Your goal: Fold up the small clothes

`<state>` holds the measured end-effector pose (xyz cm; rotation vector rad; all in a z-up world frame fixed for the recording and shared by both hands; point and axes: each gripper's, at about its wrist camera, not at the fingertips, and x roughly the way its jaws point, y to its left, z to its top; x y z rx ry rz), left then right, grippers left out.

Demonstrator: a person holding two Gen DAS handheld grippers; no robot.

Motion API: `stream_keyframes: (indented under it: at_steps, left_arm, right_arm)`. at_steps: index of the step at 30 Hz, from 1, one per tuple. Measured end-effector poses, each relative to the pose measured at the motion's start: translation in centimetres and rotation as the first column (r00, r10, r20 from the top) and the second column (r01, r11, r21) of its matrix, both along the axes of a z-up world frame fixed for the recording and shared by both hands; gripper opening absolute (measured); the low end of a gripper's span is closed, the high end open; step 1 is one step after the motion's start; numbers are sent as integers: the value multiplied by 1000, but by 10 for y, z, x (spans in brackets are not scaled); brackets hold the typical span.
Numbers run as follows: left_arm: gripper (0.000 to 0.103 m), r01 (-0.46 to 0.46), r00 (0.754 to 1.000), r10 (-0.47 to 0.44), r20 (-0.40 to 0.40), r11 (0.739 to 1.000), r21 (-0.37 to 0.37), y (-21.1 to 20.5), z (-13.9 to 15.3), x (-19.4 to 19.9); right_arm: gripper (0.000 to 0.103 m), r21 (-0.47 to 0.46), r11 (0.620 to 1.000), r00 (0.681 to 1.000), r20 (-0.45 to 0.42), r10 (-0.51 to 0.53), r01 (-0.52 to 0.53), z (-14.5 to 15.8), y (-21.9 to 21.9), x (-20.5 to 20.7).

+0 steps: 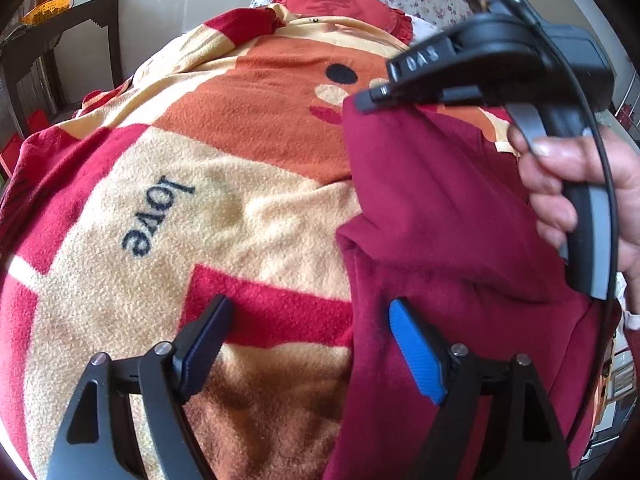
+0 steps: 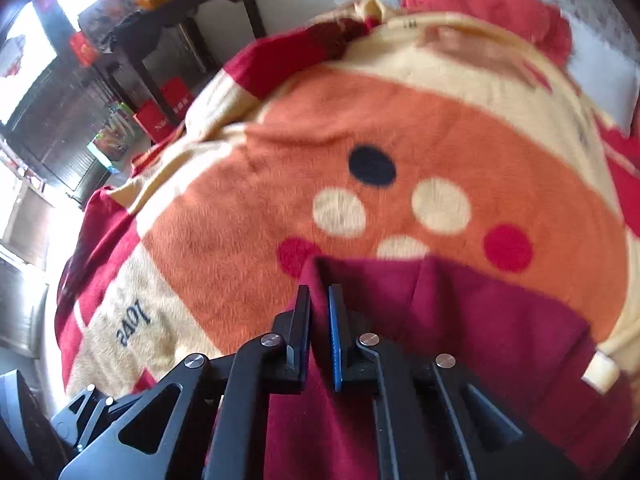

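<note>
Maroon garment (image 1: 448,240) lying on a fleece blanket (image 1: 224,208) spread over the bed, near the blanket's printed face. Right gripper (image 2: 319,300), held in a hand (image 1: 580,192), has its fingers clamped on a fold at the garment's far edge. Left gripper (image 1: 312,312) has its fingers wide apart, one over the blanket, the other over the garment's near edge.

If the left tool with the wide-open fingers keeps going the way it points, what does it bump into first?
Most likely the fleece blanket, near its red stripe, which lies between the left tool's open fingers. The blue finger sits over the maroon garment's edge, so it might touch cloth first. Depth is unclear.
</note>
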<state>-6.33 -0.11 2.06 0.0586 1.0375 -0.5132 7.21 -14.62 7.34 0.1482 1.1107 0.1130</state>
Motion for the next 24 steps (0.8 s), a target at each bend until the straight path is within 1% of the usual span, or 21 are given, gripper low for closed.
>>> stream_keyframes:
  at_steps: [1, 3, 5, 7, 8, 10, 11, 12, 14, 17, 20, 22, 24]
  left_arm:
    - [85, 0, 1000, 0, 6, 1000, 2, -1, 0, -1]
    - [86, 5, 1000, -5, 17, 1000, 9, -2, 0, -4]
    - [86, 4, 1000, -5, 16, 1000, 8, -2, 0, -4]
    - [86, 4, 1000, -4, 13, 1000, 8, -2, 1, -4]
    - [86, 4, 1000, -5, 16, 1000, 8, -2, 1, -4]
    - [86, 4, 1000, -4, 20, 1000, 12, -2, 1, -4]
    - [86, 3, 1000, -3, 22, 1000, 15, -2, 1, -5]
    - [86, 2, 1000, -2, 24, 1000, 19, -3, 2, -5]
    - [86, 0, 1000, 0, 27, 1000, 24, -3, 2, -6]
    - [86, -3, 1000, 2, 31, 1000, 30, -3, 3, -7]
    - [86, -3, 1000, 2, 30, 999, 40, -3, 7, -10]
    - [86, -7, 999, 6, 33, 999, 38, -3, 13, -10]
    - [86, -14, 998, 12, 57, 1000, 26, 0, 22, -13]
  right_arm:
    - [0, -28, 1000, 999, 38, -5, 6, 4, 3, 0]
    - [0, -36, 998, 996, 83, -40, 43, 7, 3, 3]
    - [0, -29, 997, 996, 64, -65, 67, -3, 3, 12]
    - [0, -37, 997, 997, 33, -67, 68, -17, 8, 21]
    - [0, -45, 997, 997, 33, -66, 68, -21, 10, 29]
    - [0, -33, 997, 996, 46, -73, 74, -15, 9, 24]
    - [0, -7, 997, 996, 43, -80, 80, -10, 5, 20]
    - [4, 24, 996, 995, 34, -89, 88, -4, 1, 14]
    - [11, 55, 993, 994, 38, -106, 104, 9, -8, -3]
    - [12, 60, 990, 990, 53, -131, 128, 24, -24, -41]
    - [13, 70, 982, 982, 51, -181, 177, 23, -42, -80]
    - [13, 44, 971, 971, 44, -235, 233, 19, -59, -112]
    - [13, 3, 959, 959, 42, -282, 282, 16, -74, -141]
